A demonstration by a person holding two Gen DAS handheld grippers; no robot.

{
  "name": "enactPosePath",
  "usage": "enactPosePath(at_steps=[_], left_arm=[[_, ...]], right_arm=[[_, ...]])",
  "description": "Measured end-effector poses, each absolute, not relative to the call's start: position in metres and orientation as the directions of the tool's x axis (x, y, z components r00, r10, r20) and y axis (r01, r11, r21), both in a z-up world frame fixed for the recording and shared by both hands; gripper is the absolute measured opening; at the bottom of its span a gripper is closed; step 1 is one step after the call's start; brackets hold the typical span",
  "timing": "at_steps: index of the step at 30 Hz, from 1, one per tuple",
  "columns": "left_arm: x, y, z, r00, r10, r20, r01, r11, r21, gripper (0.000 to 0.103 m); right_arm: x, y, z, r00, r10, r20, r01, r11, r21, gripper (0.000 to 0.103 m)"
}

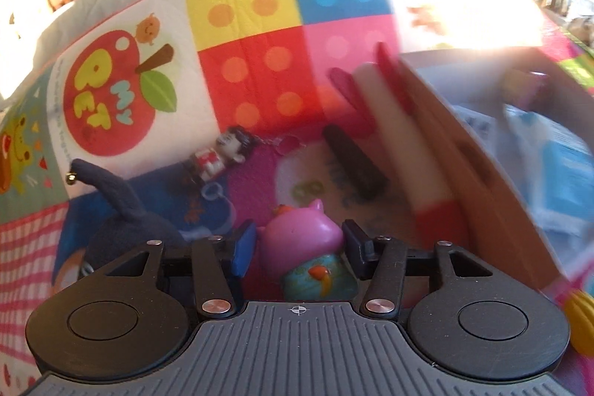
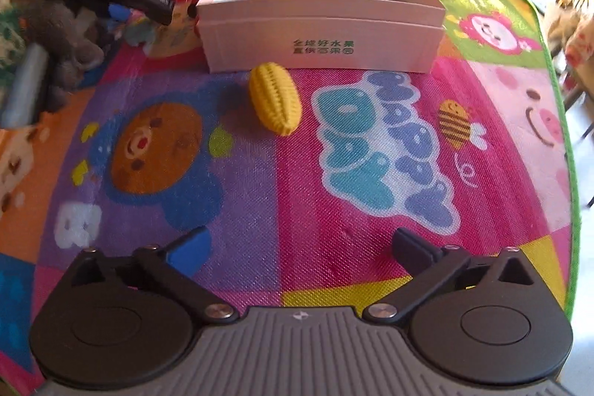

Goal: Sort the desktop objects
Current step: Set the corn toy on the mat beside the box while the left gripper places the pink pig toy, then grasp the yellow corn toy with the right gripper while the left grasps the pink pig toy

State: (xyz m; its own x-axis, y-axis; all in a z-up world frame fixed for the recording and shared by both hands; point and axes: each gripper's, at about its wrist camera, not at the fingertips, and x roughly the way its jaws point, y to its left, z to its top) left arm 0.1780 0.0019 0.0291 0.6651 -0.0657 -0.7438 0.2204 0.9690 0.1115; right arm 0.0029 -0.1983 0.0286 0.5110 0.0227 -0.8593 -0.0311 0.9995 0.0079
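1. Risk: left claw (image 1: 297,244) pinches only the rounded head of the pink plastic pig figurine (image 1: 302,247); it may squirt out on lifting toward the white cardboard box (image 2: 323,36).
2. Pig at 6 o'clock on the patchwork mat (image 1: 241,25).
3. Right claw (image 2: 297,244) is spread wide, empty, pitched down; yellow ribbed corn toy (image 2: 274,102) at 12 o'clock.

Both wrist views look steeply down, close over the colourful cartoon play mat (image 2: 282,173), sharing the white cardboard box (image 2: 323,39).
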Motion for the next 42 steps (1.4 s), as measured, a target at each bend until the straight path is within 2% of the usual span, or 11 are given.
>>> enactPosePath(at_steps=[4,8,12,15,17,22,27,31,34,39,42], left_arm=[[0.113,-0.006,0.040,0.608,-0.234,-0.759,0.370,0.929,0.010,0.055],[0.058,-0.017,0.034,0.527,-0.294,-0.797,0.426,0.903,-0.052,0.057],[0.030,-0.018,0.025,0.495,-0.252,-0.832,0.383,0.922,-0.051,0.058],[0.025,-0.010,0.028,0.502,-0.237,-0.832,0.324,0.943,-0.073,0.069],[0.027,-0.006,0.030,0.516,-0.202,-0.832,0.298,0.953,-0.047,0.079],[0.027,0.002,0.029,0.525,-0.135,-0.840,0.269,0.963,0.014,0.085],[0.028,0.017,0.029,0.525,-0.075,-0.847,0.207,0.978,0.041,0.089],[0.028,0.021,0.028,0.518,-0.066,-0.853,0.183,0.983,0.034,0.094],[0.026,0.019,0.025,0.507,-0.071,-0.859,0.183,0.983,0.026,0.095],[0.024,0.014,0.021,0.493,-0.078,-0.866,0.180,0.983,0.014,0.095],[0.023,0.015,0.021,0.493,-0.071,-0.867,0.173,0.985,0.018,0.096]], right_arm=[[0.013,-0.199,0.030,0.467,0.029,-0.884,-0.027,0.999,0.019,0.103],[0.015,-0.198,0.030,0.461,0.021,-0.887,-0.028,1.000,0.009,0.103],[0.021,-0.200,0.030,0.442,0.024,-0.897,-0.045,0.999,0.005,0.103],[0.017,-0.195,0.033,0.439,0.015,-0.898,-0.081,0.996,-0.023,0.103],[0.013,-0.188,0.038,0.486,-0.011,-0.874,-0.123,0.989,-0.080,0.098],[0.023,-0.183,0.047,0.571,-0.039,-0.820,-0.129,0.982,-0.137,0.081],[0.045,-0.186,0.042,0.581,-0.051,-0.812,-0.110,0.984,-0.140,0.081],[0.062,-0.198,0.036,0.586,-0.201,-0.785,-0.008,0.967,-0.253,0.081],[0.065,-0.214,0.034,0.565,-0.259,-0.784,0.078,0.962,-0.262,0.081],[0.052,-0.223,0.045,0.588,-0.126,-0.799,0.048,0.991,-0.122,0.084],[0.047,-0.204,0.046,0.618,-0.067,-0.784,-0.061,0.989,-0.133,0.084]])
